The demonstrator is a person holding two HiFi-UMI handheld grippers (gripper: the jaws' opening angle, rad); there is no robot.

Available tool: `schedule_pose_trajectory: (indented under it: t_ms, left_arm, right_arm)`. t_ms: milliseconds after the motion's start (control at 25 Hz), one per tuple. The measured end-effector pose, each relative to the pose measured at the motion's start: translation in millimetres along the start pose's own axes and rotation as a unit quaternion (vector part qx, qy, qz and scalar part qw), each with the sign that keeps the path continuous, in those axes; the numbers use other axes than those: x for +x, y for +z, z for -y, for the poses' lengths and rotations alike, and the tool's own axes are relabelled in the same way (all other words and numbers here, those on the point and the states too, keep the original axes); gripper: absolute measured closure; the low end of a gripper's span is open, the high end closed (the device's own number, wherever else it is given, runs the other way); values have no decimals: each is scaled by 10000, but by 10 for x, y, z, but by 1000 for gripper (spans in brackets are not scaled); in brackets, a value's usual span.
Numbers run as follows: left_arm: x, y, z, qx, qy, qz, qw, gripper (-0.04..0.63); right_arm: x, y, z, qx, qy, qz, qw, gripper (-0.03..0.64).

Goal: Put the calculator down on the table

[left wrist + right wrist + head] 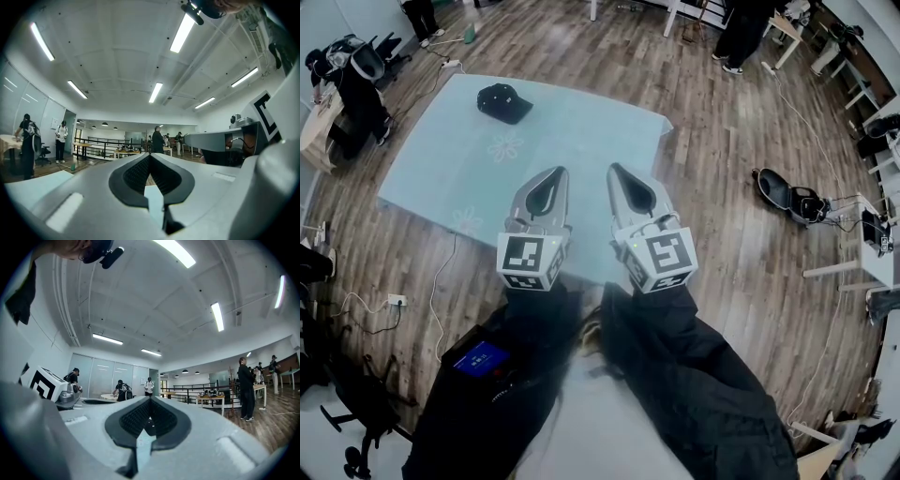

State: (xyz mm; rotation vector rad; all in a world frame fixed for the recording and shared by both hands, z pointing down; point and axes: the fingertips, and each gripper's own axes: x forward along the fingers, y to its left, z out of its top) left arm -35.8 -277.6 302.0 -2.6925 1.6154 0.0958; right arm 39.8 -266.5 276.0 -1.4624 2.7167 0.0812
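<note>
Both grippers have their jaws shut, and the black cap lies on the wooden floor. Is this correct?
Not quite. The black fabric cap lies on the pale blue table, not the wooden floor; the head view shows this. The left gripper and right gripper do have their jaws shut.

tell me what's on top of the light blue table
A black cap lies toward the table's far left; the rest in view is bare. The left hand-held gripper and right hand-held gripper, both shut, cover part of its near edge.
</note>
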Motion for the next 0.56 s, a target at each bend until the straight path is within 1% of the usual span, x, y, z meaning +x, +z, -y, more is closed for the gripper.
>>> schedule_pose_trajectory:
  t_ms: [280, 560]
  left_arm:
    - [0, -49, 61, -65, -80, -36, 9999, 594]
    - [-25, -75, 50, -124, -50, -78, 9999, 594]
  right_arm:
    - [-58, -35, 28, -25, -107, -70, 9999, 618]
    - [-82, -21, 7, -89, -143, -84, 9998, 618]
